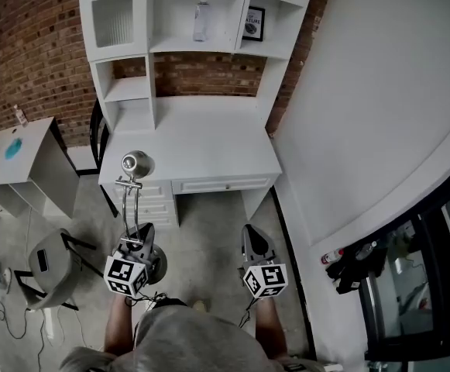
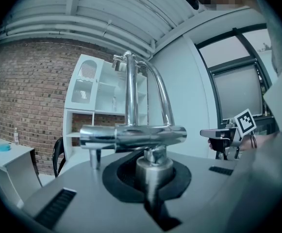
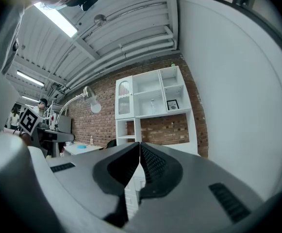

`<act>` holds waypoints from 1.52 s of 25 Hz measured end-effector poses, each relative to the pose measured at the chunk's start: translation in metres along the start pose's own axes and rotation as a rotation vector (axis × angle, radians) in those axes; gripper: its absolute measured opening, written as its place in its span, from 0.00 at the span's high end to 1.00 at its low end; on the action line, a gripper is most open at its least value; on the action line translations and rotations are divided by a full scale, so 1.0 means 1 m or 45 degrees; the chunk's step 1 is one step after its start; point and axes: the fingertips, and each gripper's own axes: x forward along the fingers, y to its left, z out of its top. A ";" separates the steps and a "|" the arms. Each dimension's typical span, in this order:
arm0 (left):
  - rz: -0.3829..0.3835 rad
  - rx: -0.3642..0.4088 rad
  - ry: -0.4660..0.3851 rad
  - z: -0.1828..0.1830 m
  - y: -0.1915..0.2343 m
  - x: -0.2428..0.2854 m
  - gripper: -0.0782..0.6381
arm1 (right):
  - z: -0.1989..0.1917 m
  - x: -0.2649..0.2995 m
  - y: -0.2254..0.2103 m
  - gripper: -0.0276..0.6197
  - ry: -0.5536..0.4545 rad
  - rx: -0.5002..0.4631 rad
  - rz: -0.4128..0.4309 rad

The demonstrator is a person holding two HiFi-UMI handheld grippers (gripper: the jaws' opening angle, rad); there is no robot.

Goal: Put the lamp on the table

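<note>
White desk (image 1: 209,142) ahead; left gripper (image 1: 136,244) clamps lamp (image 1: 135,163).

The only lettering in view is on a small black framed print (image 1: 254,23) standing on an upper shelf (image 1: 275,49) of the white hutch. In the head view its white print is too small to read with certainty, though one line looks like "NATURE". The left cube (image 1: 126,276) on the left gripper (image 1: 138,242) and the right cube (image 1: 266,280) on the right gripper (image 1: 255,235) bear black-and-white square code markers, without letters or numbers.
</note>
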 end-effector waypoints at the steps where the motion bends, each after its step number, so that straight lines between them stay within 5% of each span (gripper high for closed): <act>1: 0.005 -0.005 0.002 0.000 -0.003 0.001 0.89 | -0.002 -0.002 -0.003 0.92 0.003 0.001 0.006; 19: -0.048 -0.012 -0.006 0.013 0.004 0.083 0.89 | -0.015 0.040 -0.059 0.92 0.012 0.034 -0.051; 38: -0.233 -0.009 0.025 0.040 0.104 0.248 0.89 | 0.005 0.204 -0.110 0.92 0.007 0.029 -0.207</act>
